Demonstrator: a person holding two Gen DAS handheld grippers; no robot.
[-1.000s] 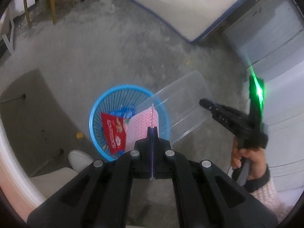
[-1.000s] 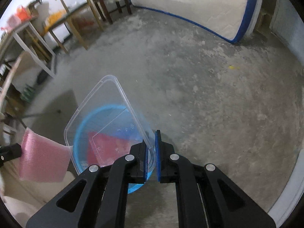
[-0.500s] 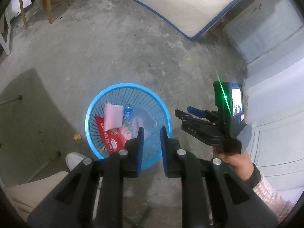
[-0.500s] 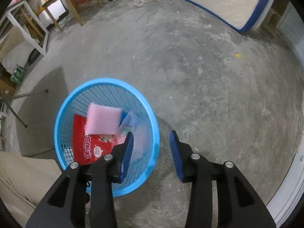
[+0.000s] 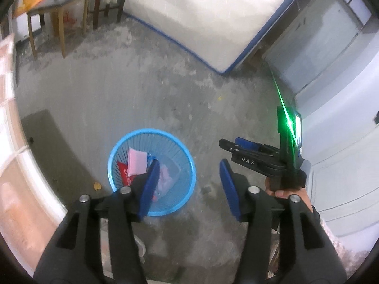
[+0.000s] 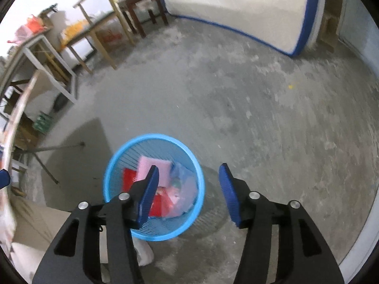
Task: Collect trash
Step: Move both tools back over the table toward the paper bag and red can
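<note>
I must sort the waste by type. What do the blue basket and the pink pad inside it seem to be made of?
The blue basket: likely moulded plastic, judging by its uniform colour, smooth rim and thin ribbed lattice wall. The pink pad: apparently soft foam or sponge cloth, matte and flat; blur leaves this open.

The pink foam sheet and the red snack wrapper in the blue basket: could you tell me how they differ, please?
The pink foam sheet is pale, plain and lies on top; the red snack wrapper is bright red and printed, partly covered beneath it. Both lie inside the blue basket, beside a clear plastic container.
</note>
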